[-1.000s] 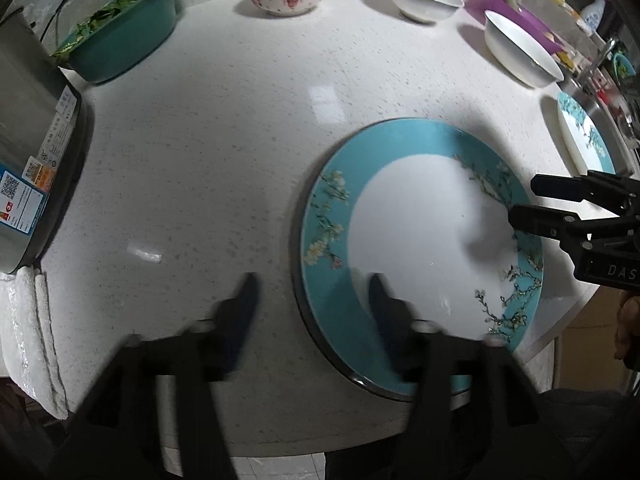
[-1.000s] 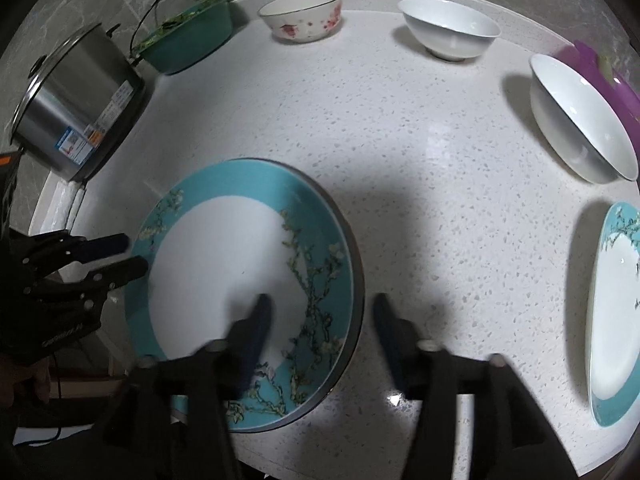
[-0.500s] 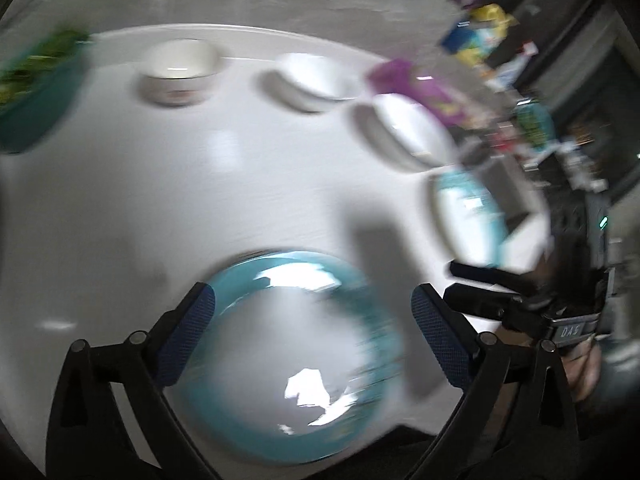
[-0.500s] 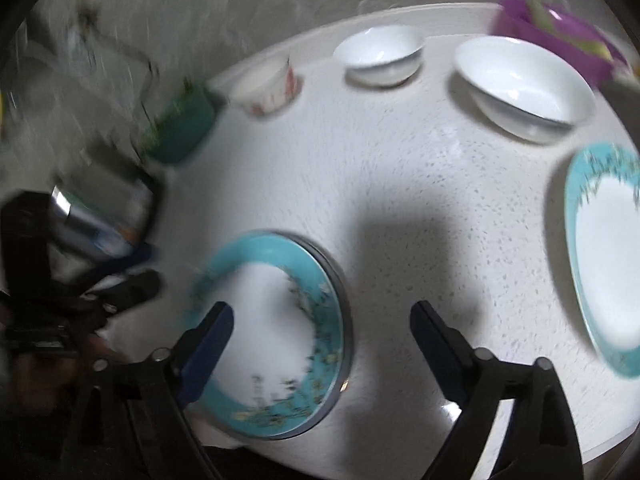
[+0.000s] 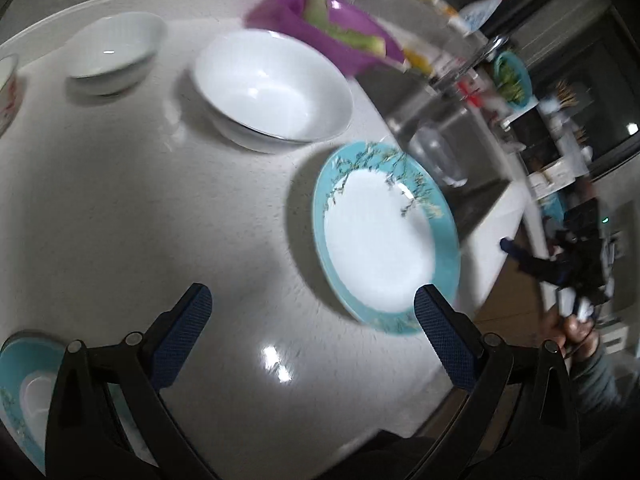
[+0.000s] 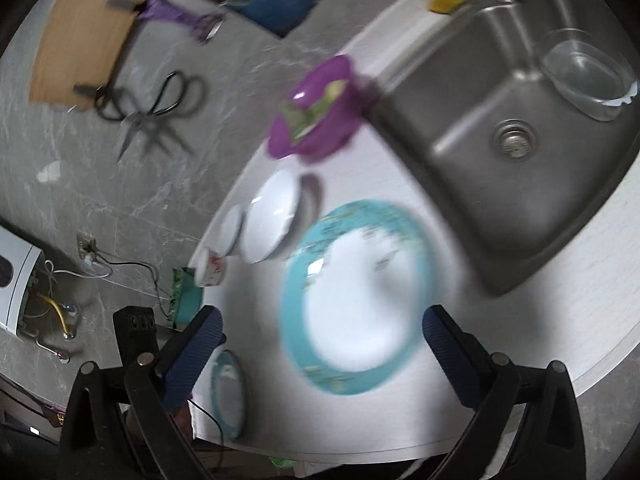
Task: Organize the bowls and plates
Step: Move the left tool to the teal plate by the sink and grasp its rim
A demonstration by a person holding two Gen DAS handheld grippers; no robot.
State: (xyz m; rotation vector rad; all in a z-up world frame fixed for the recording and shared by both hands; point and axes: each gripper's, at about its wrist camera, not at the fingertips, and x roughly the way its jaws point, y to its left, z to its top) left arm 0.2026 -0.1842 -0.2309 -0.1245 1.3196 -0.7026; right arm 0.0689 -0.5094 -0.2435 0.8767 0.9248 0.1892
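Note:
A teal-rimmed flowered plate [image 5: 384,240] lies near the right edge of the white counter [image 5: 140,220]; it also shows in the right wrist view [image 6: 356,296]. A second teal plate [image 5: 24,392] lies at the lower left and shows in the right wrist view [image 6: 230,392]. A large white bowl [image 5: 276,88], a smaller white bowl [image 5: 116,54] and a red-flowered bowl [image 5: 6,84] stand behind. My left gripper [image 5: 312,316] is open and empty above the counter. My right gripper [image 6: 320,340] is open and empty above the right plate.
A purple bowl with green scraps [image 5: 336,36] stands behind the large white bowl. A steel sink [image 6: 500,140] holding a clear container [image 6: 588,80] lies right of the counter. A green dish [image 6: 184,296], scissors [image 6: 156,112] and a cutting board [image 6: 88,28] are at the back.
Both grippers opened wide and swung right, from the left teal plate towards the right teal plate by the sink. The views are blurred by the motion.

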